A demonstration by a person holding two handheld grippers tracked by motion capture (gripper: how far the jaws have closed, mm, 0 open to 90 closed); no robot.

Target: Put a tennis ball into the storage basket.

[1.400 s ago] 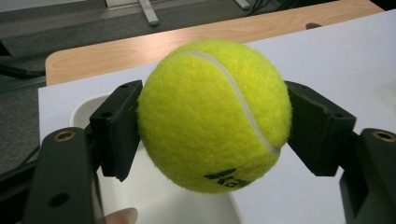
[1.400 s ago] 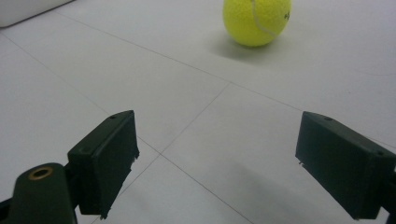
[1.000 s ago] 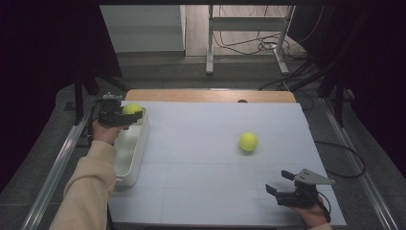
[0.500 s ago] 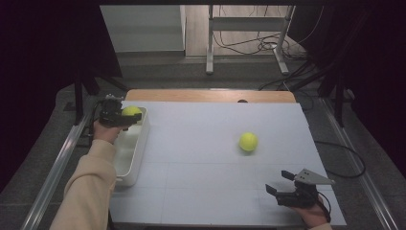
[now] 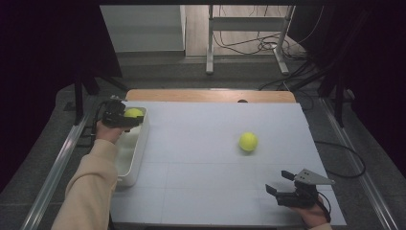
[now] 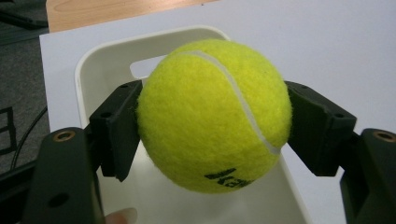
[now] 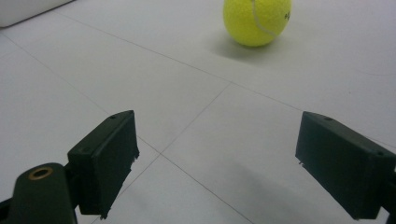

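At the left of the high view, a tennis ball [image 5: 133,113] is clamped between the jaws of the left gripper [image 5: 125,120], above the far end of a white plastic bin [image 5: 139,152] that lies along the left edge of the white table [image 5: 201,191]. In the left gripper view, the held ball [image 6: 212,114] sits in the middle of the frame with a jaw pad pressed on each side, and the bin's rounded rim [image 6: 88,60] is seen behind and below it. The ball appears to hang close to that far rim rather than over the middle of the bin; if it is released here, it could strike the rim or bounce on the hard floor of the bin and roll out onto the table.

Right of centre in the high view, a second tennis ball [image 5: 248,141] rests loose on the table, well apart from the bin. At the lower right, the right gripper [image 5: 281,184] is held low with its jaws spread wide and nothing between them. In the right gripper view, that ball [image 7: 257,19] lies at the upper edge, ahead of the open gripper [image 7: 217,161]. Because the ball is free to roll, an off-centre approach could nudge it away before the jaws are closed.
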